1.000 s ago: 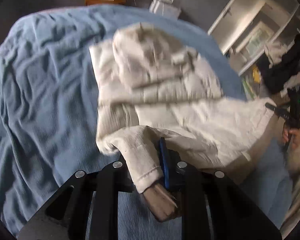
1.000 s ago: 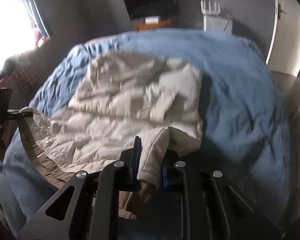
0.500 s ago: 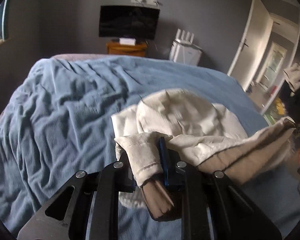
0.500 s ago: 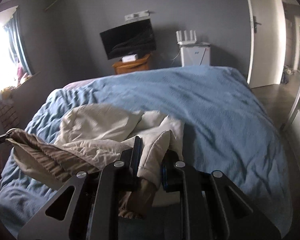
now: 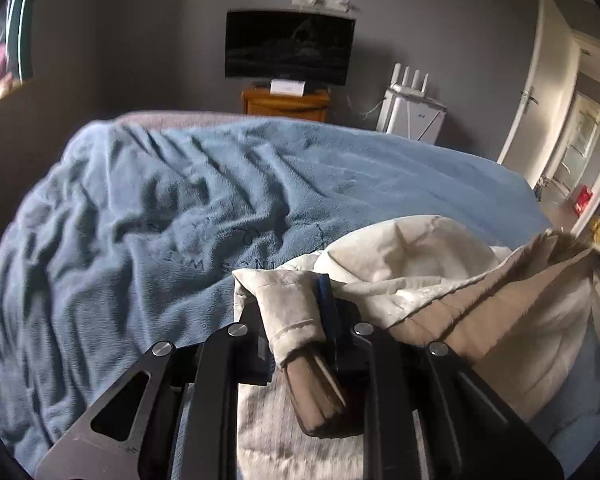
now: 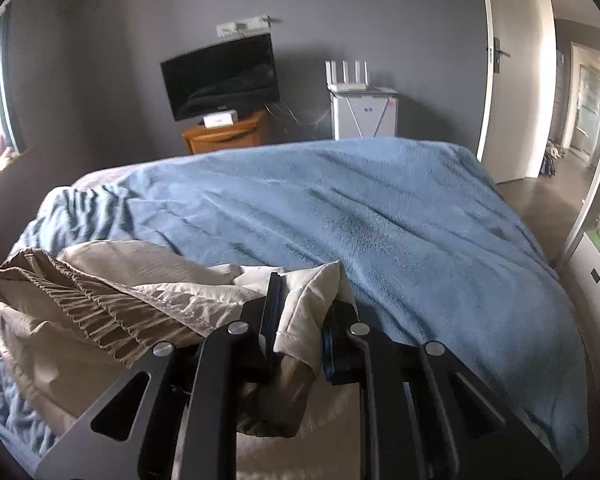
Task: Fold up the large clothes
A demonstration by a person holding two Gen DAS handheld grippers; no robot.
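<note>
A cream padded jacket (image 5: 412,264) with a brown ribbed lining lies bunched at the near edge of the bed. My left gripper (image 5: 296,320) is shut on a cuffed corner of it, lifted off the bed. My right gripper (image 6: 300,320) is shut on the other corner of the jacket (image 6: 152,280). The cloth stretches between the two grippers and hangs in folds. Most of the jacket's body is hidden below the grippers.
A blue fleece blanket (image 5: 180,200) covers the bed; it also shows in the right wrist view (image 6: 380,220). Behind it stand a TV (image 5: 288,48) on a wooden cabinet (image 5: 284,102), a white appliance (image 6: 364,114), and an open door (image 6: 512,80) on the right.
Both grippers have lifted and pulled the jacket's held corners toward the near bed edge. The jacket has gone from lying spread on the blanket to hanging bunched. The cameras tilted up toward the wall.
</note>
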